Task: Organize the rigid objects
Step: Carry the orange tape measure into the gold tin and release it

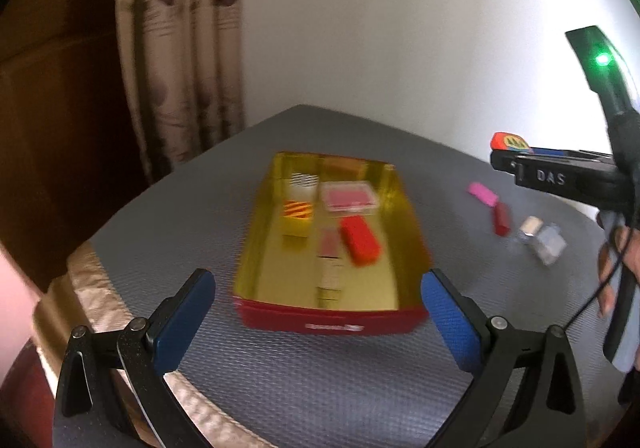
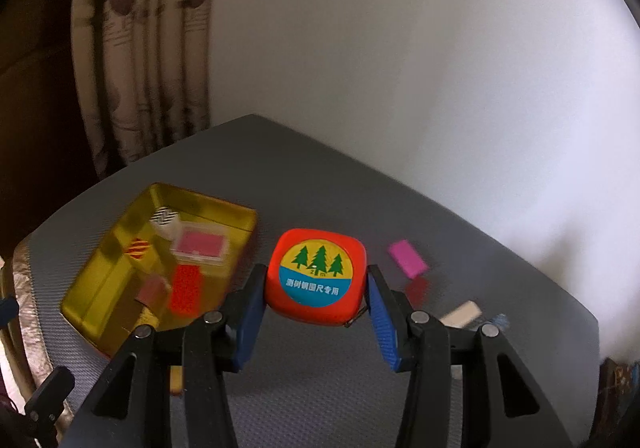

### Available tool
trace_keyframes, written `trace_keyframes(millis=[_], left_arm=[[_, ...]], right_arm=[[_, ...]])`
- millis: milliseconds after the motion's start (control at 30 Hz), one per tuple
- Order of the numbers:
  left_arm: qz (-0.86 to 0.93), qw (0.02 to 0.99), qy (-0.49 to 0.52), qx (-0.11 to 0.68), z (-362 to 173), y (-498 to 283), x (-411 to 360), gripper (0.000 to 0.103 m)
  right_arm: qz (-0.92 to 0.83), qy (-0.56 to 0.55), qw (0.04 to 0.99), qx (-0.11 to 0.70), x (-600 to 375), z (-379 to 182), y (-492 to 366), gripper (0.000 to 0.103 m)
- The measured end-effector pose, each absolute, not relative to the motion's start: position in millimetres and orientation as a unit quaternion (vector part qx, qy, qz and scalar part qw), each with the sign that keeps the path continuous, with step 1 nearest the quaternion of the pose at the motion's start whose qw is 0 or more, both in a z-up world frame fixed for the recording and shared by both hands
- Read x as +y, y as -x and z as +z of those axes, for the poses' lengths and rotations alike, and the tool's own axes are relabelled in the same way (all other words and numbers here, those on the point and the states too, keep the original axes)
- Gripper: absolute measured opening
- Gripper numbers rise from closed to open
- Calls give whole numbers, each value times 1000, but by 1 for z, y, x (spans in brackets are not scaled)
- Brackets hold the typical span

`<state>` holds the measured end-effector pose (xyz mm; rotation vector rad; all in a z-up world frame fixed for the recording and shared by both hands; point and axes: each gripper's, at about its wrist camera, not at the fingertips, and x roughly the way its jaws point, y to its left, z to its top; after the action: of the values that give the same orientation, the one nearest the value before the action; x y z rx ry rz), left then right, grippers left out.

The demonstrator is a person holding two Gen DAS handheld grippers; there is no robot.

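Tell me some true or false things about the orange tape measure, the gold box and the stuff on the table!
1. The right gripper holds the orange tape measure. True.
2. The left gripper is shut on a red block. False: it is open and holds nothing.
3. The gold tin is empty. False: several small items lie inside, among them a red case.
4. A pink block lies on the gray mat, outside the tin. True.
5. The tape measure's label shows green trees. True.
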<state>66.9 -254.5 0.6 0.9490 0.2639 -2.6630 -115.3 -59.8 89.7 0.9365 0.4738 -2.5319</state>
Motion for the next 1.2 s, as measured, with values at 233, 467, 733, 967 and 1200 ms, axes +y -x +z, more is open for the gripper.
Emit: trace_keyframes(millis=[233, 467, 733, 967, 1200], left_arm=[[-914, 205, -343, 66, -7, -44, -289, 102], [-902, 209, -372, 64, -19, -33, -302, 102], [-893, 231, -376, 85, -19, -39, -326, 102], [-891, 235, -378, 89, -19, -39, -330, 102], [-891, 233, -380, 88, -20, -39, -330, 102]], right_arm=[[-882, -363, 234, 188, -124, 58, 119, 49], [-856, -400, 266, 188, -153, 25, 114, 49], [-832, -430, 302, 176, -147, 5, 94, 49], [-823, -450, 300, 173, -152, -11, 95, 49], [-820, -452, 298, 188, -155, -14, 89, 50]])
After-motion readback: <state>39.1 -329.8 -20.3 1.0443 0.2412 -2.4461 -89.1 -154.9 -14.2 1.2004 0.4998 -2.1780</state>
